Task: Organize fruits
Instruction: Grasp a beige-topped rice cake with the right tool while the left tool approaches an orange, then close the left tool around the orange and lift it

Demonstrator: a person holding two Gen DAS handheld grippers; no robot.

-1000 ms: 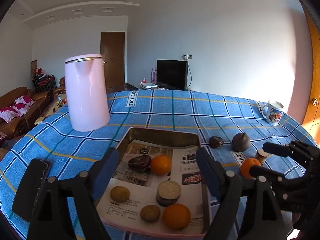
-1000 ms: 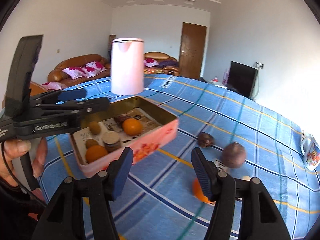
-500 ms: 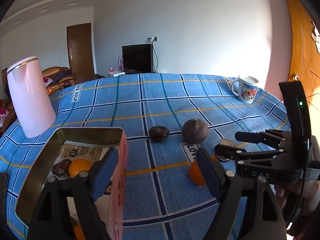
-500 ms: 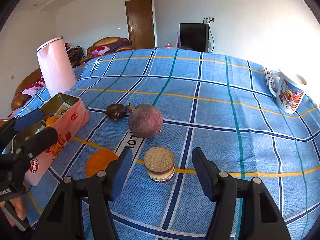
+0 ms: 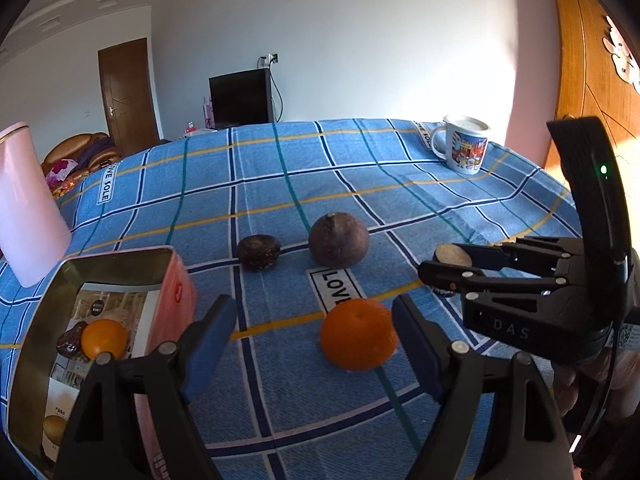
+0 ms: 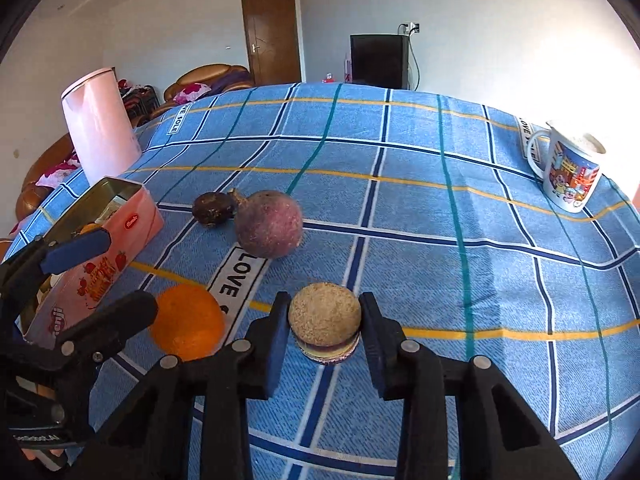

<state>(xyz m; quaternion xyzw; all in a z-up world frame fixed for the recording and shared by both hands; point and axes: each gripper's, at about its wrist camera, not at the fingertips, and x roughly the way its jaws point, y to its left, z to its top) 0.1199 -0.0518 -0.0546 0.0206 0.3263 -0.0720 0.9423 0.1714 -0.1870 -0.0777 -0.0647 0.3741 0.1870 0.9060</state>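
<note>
the step in hand looks like a double pickup of what lies loose on the worktop [image 6: 440,240], meant for the pink tin [image 5: 176,292] at the left, which already holds an orange fruit and some darker pieces on printed paper. the right claw [image 6: 325,326] has its two blue pads on either side of the round cake-like piece [image 6: 325,320], a crumbly tan top over a purple band; the pads sit right at its flanks, touching or all but touching, so i judge it pinching the piece or a hair from it, though the piece seems to rest on the cloth and not to be lifted. the left claw [image 5: 312,332] is spread wide, with the loose orange [image 5: 358,334] just ahead of and between its fingers, nearer the right-hand pad, and not yet gripped. beyond these lie the big purple fruit [image 6: 269,224] and the small dark wrinkled fruit [image 6: 214,209], touching or nearly so in the right wrist view, both well apart from the tin. a pink kettle [image 6: 100,132] stands behind the tin and a printed mug [image 6: 570,176] near the far right edge. the next move, as i judge it, calls for a firm but gentle squeeze on the soft cake-like piece, a straight lift, then a carry leftward over the tin wall, while the left claw centres on the orange before closing so the round fruit does not roll away.
</note>
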